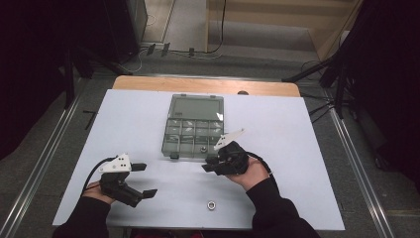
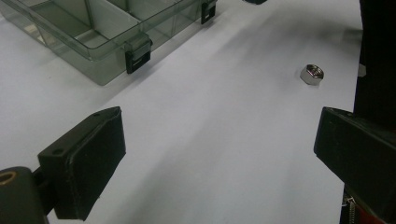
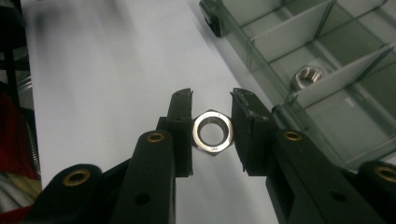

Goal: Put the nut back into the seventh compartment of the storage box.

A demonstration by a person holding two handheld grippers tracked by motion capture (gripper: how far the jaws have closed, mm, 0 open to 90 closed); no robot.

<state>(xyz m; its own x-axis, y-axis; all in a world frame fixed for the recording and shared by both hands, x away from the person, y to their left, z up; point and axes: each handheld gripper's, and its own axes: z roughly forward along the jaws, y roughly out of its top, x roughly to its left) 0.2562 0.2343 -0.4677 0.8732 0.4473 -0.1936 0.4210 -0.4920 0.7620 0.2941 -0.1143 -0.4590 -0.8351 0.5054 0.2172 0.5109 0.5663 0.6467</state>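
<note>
Clamping a hex nut (image 3: 213,131), the right claw (image 3: 212,133) nears the box (image 3: 327,70); left claw (image 2: 219,154) gapes.

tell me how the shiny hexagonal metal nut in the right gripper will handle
The shiny hexagonal metal nut looks rigid. Its smooth flats, pinched by the right gripper, may slip. Set flat, it probably won't roll.

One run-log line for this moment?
right tongs: shut on held nut, beside organizer box | left tongs: open, empty | loose nut: on table
</note>
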